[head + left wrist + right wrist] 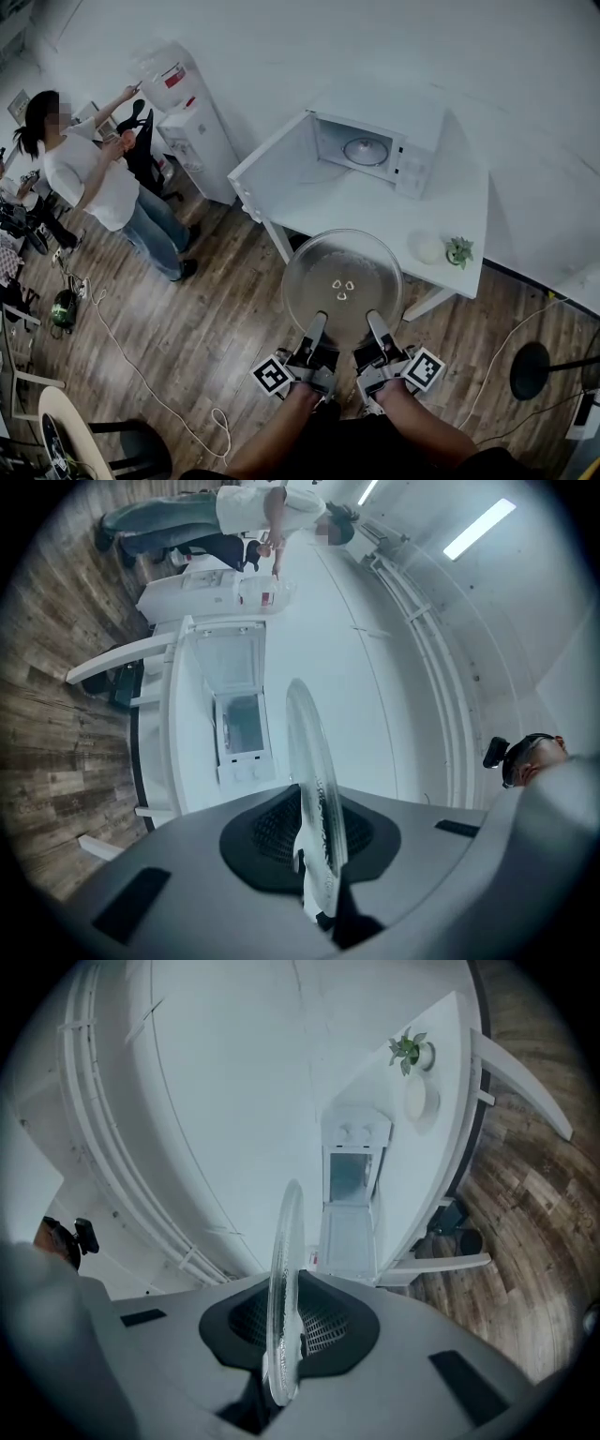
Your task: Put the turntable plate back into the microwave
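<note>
Both your left gripper (316, 325) and right gripper (376, 325) clamp the near rim of the turntable plate (343, 270), level in air short of the open microwave (370, 150). Judge the glass heavy, stiff, slick, breakable; spaced rim holds suit it.

Microwave (375, 150) door (272, 169) stands wide; cavity reachable over the table (356, 211); plant (459, 251) sits aside at right.
</note>
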### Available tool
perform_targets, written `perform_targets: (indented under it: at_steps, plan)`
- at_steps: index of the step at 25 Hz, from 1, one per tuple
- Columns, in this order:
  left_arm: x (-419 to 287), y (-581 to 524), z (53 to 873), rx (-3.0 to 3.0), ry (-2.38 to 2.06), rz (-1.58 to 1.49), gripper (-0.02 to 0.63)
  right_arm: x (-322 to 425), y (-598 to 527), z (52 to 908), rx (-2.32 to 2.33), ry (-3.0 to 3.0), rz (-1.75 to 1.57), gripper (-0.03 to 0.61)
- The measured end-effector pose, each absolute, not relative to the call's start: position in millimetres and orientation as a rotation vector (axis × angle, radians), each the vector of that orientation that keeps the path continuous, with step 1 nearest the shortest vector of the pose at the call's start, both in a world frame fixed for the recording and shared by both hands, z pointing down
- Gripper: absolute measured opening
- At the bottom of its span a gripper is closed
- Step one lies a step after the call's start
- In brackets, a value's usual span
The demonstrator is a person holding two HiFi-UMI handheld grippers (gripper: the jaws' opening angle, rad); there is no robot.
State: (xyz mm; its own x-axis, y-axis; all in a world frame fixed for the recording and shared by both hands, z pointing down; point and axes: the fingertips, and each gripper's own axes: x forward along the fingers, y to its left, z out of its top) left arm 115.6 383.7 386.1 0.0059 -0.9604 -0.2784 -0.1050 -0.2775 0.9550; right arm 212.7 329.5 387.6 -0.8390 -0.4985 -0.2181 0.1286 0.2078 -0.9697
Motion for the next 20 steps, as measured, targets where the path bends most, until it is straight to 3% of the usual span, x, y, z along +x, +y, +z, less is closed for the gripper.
perform_targets:
  at_steps: [20]
  plan:
    - [24,294,405,1.524,-1.028,-1.285,0.049,127,252,409,-0.51,1.934,-1.596,0.046]
